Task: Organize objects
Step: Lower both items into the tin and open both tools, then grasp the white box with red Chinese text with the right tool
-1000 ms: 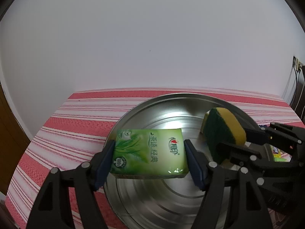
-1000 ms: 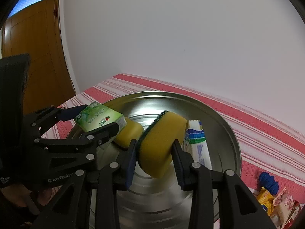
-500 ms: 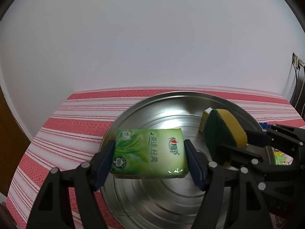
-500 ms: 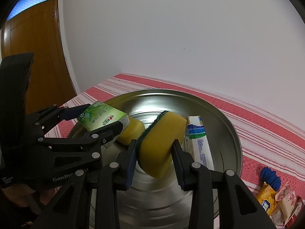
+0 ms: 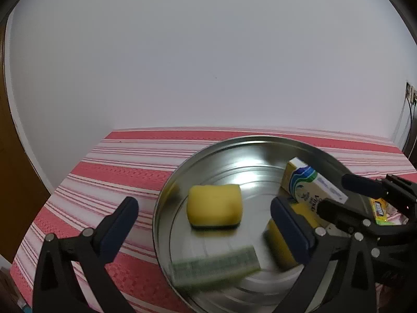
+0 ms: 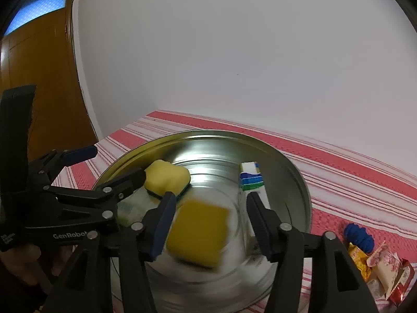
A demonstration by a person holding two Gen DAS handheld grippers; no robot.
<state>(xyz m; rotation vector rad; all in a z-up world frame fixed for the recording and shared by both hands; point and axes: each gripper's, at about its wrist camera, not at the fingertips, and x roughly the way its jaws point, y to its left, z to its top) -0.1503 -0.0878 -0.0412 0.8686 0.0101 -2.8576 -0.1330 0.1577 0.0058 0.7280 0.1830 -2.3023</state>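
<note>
A round metal tray (image 5: 260,138) stands on the red-and-white striped cloth. My left gripper (image 5: 206,224) hangs over its near side, jaws opening wide, nothing pressed between them. The green tissue pack (image 5: 216,267) is a blur below it, dropping into the tray. My right gripper (image 6: 212,214) is also opening; the yellow sponge (image 6: 200,232) with the green scrub side is blurred between its fingers, free of the pads. A second yellow sponge (image 5: 213,206) lies flat in the tray, and a white box with blue and green stripes (image 5: 310,185) lies at the tray's right.
Right of the tray (image 6: 299,182) lie a blue bundle (image 6: 358,237) and several snack packets (image 6: 378,263). A wooden door (image 6: 39,78) is at the left, a white wall behind. The cloth's left edge (image 5: 65,182) drops off close to the tray.
Both grippers have opened. The green tissue pack left the left jaws and falls into the tray; the sponge slipped from the right jaws. The second sponge, once hidden, now shows.
</note>
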